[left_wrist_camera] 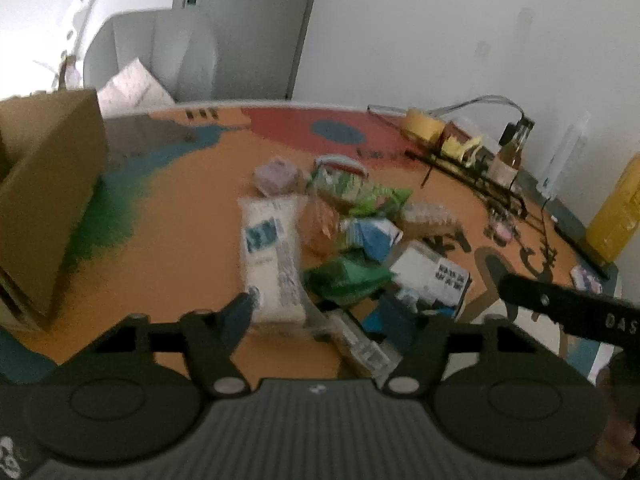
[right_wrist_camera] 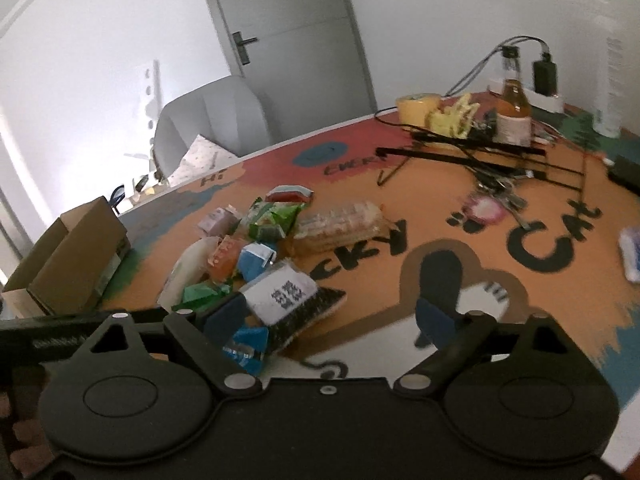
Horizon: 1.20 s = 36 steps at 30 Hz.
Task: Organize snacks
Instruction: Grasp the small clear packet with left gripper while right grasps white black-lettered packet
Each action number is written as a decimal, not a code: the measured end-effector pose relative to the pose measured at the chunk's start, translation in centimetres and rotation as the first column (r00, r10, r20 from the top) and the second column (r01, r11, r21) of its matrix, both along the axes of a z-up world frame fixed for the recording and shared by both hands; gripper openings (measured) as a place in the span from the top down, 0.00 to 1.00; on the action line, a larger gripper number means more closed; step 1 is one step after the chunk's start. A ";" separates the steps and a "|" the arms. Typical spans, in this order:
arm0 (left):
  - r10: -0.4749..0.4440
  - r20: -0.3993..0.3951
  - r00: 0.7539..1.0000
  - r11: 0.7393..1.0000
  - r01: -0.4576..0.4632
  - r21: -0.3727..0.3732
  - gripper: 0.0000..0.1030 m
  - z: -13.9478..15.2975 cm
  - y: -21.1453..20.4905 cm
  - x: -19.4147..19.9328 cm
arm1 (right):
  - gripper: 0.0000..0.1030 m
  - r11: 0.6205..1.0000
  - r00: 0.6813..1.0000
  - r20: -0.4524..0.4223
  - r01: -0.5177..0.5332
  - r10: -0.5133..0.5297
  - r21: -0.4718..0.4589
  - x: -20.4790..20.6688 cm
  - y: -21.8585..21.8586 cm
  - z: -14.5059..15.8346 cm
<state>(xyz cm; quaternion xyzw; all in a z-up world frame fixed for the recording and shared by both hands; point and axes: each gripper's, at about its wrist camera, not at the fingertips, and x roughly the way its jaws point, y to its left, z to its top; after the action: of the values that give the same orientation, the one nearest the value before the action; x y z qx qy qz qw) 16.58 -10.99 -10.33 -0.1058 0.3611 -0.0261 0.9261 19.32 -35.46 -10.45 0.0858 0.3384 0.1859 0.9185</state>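
Both tools hover low over the worktop [right_wrist_camera: 400, 184], fingers spread wide, gripping nothing. The left tool [left_wrist_camera: 332, 312] faces the snack pile [left_wrist_camera: 340, 232], nearest its white packet [left_wrist_camera: 272, 252]. The right tool [right_wrist_camera: 332, 316] sits just right of the pile's QR-code packet [right_wrist_camera: 288, 292]. The cardboard box [left_wrist_camera: 48, 200] stands left of the pile.

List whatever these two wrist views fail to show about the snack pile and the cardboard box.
- Cardboard box interior: left wrist view shows only its outer side; in the right wrist view the angle hides the contents.
- White packet label: motion blur, left wrist view.
- Blue packet: partly covered by the right gripper finger.
- Snacks under the pile: covered by upper packets.
- Left gripper: its right fingertip is lost against the packets.
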 end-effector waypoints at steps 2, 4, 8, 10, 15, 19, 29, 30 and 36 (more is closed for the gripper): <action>0.007 -0.014 1.000 1.000 -0.007 -0.012 0.43 -0.5 -0.2 0.4 | 0.21 1.000 1.000 -0.001 -0.026 0.026 -0.003 0.8 0.3 -0.4; 0.014 -0.013 1.000 1.000 -0.014 0.002 0.46 -0.7 -0.4 0.6 | 0.25 0.999 0.999 -0.008 -0.040 0.040 -0.007 1.6 0.7 -0.8; 0.027 -0.028 0.999 1.000 -0.027 -0.008 0.57 -0.5 -0.4 0.9 | 0.35 0.997 0.997 -0.011 -0.076 0.076 0.005 2.9 1.5 -1.3; 0.034 -0.036 0.999 0.999 -0.035 -0.020 0.60 -0.4 -0.2 0.7 | 0.37 0.996 0.996 0.002 -0.089 0.089 0.005 3.1 2.1 -1.2; 0.030 -0.039 0.999 0.998 -0.032 -0.047 0.62 -0.2 -0.3 0.1 | 0.41 0.993 0.993 0.022 -0.117 0.118 -0.013 3.8 3.2 -1.2; 0.003 -0.066 0.998 0.998 -0.008 -0.061 0.62 -1.0 -1.1 0.3 | 0.55 0.990 0.991 -0.016 -0.135 0.135 -0.034 4.3 3.6 -2.0; 0.010 -0.069 0.998 0.999 -0.012 -0.037 0.62 -2.3 -2.4 1.0 | 0.60 0.985 0.983 -0.077 -0.171 0.169 -0.023 3.7 2.9 -2.1; 0.008 -0.071 0.997 1.000 -0.010 -0.027 0.63 -2.3 -2.5 1.0 | 0.60 0.985 0.982 -0.086 -0.172 0.169 -0.021 3.8 2.7 -2.0; 0.020 -0.084 0.996 0.999 -0.022 -0.024 0.84 -2.3 -2.1 0.5 | 0.60 0.976 0.969 -0.144 -0.210 0.201 -0.050 4.0 1.7 -1.4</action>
<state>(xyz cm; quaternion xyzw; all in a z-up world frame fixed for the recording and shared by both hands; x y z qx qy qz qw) 17.08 -13.06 -12.67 -0.1222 0.3981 -0.0165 0.9090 23.32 -33.81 -11.86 0.0330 0.4140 0.2626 0.8710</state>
